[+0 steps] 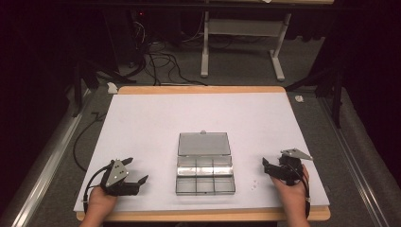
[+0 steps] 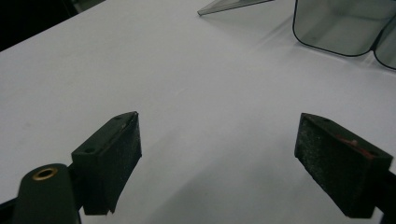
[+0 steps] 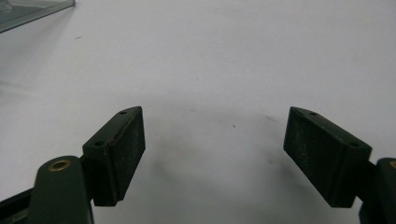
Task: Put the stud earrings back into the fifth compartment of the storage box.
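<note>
Compartment box (image 1: 204, 172), clear plastic with its lid (image 1: 204, 144) thrown back flat toward the far side, is lying near the middle of the bench (image 1: 156, 118), a little toward the person's edge. Its tray is showing two rows of three small compartments, and nothing inside them can be made out. In the left gripper view two rounded corners of the box (image 2: 343, 25) are showing at the top right, with an edge of the lid (image 2: 233, 5) beside them.

Two tiny pale specks (image 1: 255, 184) are lying on the white surface just right of the box; what they are cannot be told.

Left gripper (image 1: 137, 171) is resting on the bench well to the left of the box, held by the person's left hand (image 1: 100, 203), its jaws standing wide apart and gripping nothing. Right gripper (image 1: 265, 166) is sitting to the right of the box, held by the right hand (image 1: 292, 194), its jaws likewise spread wide and empty, with bare white bench between them in its own view.

Beyond the bench, cables (image 1: 161, 64) are trailing across the grey floor beside a white frame (image 1: 241, 42).
</note>
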`<action>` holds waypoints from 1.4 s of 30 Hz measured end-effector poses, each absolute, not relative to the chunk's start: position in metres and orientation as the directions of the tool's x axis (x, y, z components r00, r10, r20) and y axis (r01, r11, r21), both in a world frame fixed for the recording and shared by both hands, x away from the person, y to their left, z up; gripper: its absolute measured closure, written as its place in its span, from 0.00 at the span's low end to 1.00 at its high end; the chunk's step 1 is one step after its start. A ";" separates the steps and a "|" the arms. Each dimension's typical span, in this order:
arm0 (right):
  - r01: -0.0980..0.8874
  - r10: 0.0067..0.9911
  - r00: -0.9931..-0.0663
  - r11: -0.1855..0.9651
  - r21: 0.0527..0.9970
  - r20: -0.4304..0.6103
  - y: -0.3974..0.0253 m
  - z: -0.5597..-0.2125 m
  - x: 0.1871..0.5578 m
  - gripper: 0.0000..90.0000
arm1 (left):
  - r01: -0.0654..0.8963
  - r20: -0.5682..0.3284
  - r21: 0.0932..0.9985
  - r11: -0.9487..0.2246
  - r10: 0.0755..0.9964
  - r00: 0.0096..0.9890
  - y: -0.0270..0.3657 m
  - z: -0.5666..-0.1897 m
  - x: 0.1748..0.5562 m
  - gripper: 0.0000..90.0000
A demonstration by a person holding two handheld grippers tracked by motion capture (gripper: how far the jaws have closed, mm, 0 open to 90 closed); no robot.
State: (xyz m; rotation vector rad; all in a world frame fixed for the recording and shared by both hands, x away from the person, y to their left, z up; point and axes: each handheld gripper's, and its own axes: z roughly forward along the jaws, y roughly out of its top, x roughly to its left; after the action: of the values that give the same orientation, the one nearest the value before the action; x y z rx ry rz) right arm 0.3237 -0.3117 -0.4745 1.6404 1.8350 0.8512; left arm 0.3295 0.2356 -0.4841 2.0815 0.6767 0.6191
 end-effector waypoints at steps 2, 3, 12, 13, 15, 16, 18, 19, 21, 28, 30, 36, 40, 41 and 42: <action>0.658 0.991 -0.128 0.064 0.750 0.028 -0.312 -0.473 0.322 0.23 | 0.239 0.186 0.831 -0.503 0.655 0.732 0.235 -0.484 0.329 0.17; 0.655 0.991 -0.127 0.062 0.753 0.029 -0.312 -0.473 0.320 0.23 | 0.236 0.190 0.830 -0.505 0.654 0.732 0.235 -0.484 0.329 0.17; 0.644 0.991 -0.124 0.049 0.764 0.041 -0.314 -0.468 0.316 0.26 | 0.229 0.196 0.829 -0.509 0.649 0.735 0.235 -0.484 0.328 0.17; 0.642 0.991 -0.126 0.051 0.765 0.039 -0.314 -0.468 0.316 0.26 | 0.230 0.196 0.829 -0.510 0.649 0.735 0.235 -0.484 0.329 0.17; 0.642 0.991 -0.130 0.056 0.764 0.037 -0.314 -0.468 0.315 0.28 | 0.225 0.199 0.830 -0.511 0.648 0.735 0.235 -0.484 0.328 0.17; 0.645 0.991 -0.132 0.056 0.762 0.038 -0.313 -0.468 0.315 0.29 | 0.223 0.200 0.831 -0.510 0.647 0.736 0.235 -0.484 0.328 0.17; 0.639 0.989 -0.145 0.070 0.766 0.031 -0.312 -0.468 0.314 0.31 | 0.225 0.198 0.831 -0.510 0.647 0.736 0.235 -0.484 0.328 0.17; 0.638 0.989 -0.148 0.071 0.767 0.032 -0.311 -0.466 0.314 0.32 | 0.225 0.198 0.831 -0.510 0.647 0.736 0.235 -0.484 0.328 0.17; 0.632 0.987 -0.161 0.081 0.771 0.029 -0.308 -0.464 0.312 0.34 | 0.232 0.190 0.830 -0.507 0.649 0.736 0.235 -0.484 0.329 0.17; 0.618 0.972 -0.235 0.137 0.775 0.015 -0.290 -0.459 0.309 0.39 | 0.227 0.198 0.828 -0.513 0.646 0.737 0.235 -0.484 0.328 0.17; 0.613 0.970 -0.242 0.140 0.777 0.016 -0.287 -0.458 0.308 0.40 | 0.224 0.201 0.827 -0.515 0.645 0.737 0.235 -0.484 0.328 0.17; 0.602 0.958 -0.286 0.171 0.780 0.010 -0.272 -0.453 0.304 0.43 | 0.214 0.209 0.830 -0.514 0.644 0.736 0.235 -0.484 0.327 0.17; 0.602 0.957 -0.291 0.174 0.780 0.011 -0.268 -0.452 0.302 0.44 | 0.220 0.203 0.831 -0.512 0.646 0.736 0.235 -0.484 0.327 0.17; 0.602 0.956 -0.295 0.180 0.778 0.007 -0.267 -0.452 0.302 0.45 | 0.216 0.206 0.832 -0.512 0.645 0.736 0.235 -0.484 0.327 0.17; 0.606 0.955 -0.297 0.193 0.772 -0.005 -0.266 -0.451 0.302 0.49 | 0.205 0.216 0.833 -0.514 0.642 0.735 0.235 -0.484 0.326 0.17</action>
State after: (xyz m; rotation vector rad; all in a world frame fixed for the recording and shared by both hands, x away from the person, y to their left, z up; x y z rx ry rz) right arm 0.3024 -0.2655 -0.4508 1.4540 1.9797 0.9293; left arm 0.3257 0.2352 -0.4842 2.0803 0.6388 0.6495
